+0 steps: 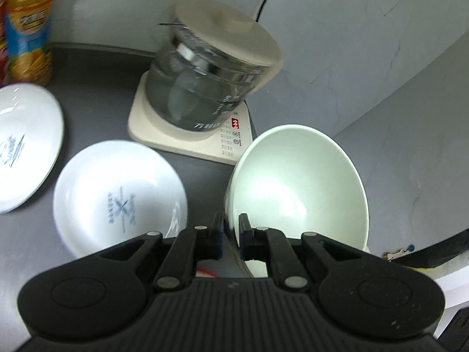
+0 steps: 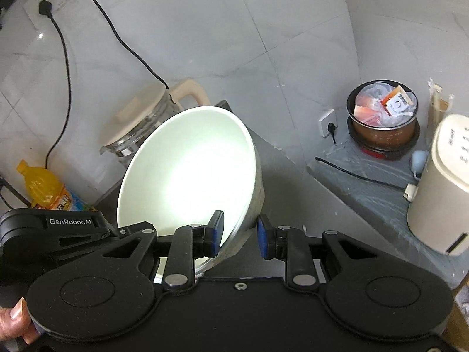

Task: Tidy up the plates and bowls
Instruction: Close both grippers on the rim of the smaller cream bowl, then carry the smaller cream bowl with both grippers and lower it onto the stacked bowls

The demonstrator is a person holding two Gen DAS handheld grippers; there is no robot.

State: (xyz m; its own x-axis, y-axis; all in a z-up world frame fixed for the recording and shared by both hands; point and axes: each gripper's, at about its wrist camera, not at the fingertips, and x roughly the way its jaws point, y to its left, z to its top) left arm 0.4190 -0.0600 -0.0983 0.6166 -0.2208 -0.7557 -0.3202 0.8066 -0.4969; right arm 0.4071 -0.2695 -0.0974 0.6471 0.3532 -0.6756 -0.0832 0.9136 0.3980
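On the dark grey countertop point(image 1: 96, 94), against the pale tiled wall point(image 2: 234, 29), a glass kettle point(image 1: 205, 88) with a cream lid is seen standing on its cream base, its cord running up the wall. A pale green bowl point(image 1: 299, 187) is held tilted above the counter's right end, its opening turned toward both cameras. Its near rim is pinched by the left gripper point(image 1: 231, 228), whose blue-padded fingers are pressed together on the wall of the bowl, one inside and one outside. The right gripper point(image 2: 239, 231) is brought up to the same bowl from the other side with its fingers spread: one pad lies inside the rim, the other stands clear of the outer wall. Two white plates with blue print are laid flat on the counter to the left, one near point(image 1: 120, 199) the bowl, one farther point(image 1: 23, 146) at the frame's edge. An orange drink bottle point(image 1: 29, 29) is set behind them. A thumb point(image 2: 16, 319) is seen on the right gripper's body.
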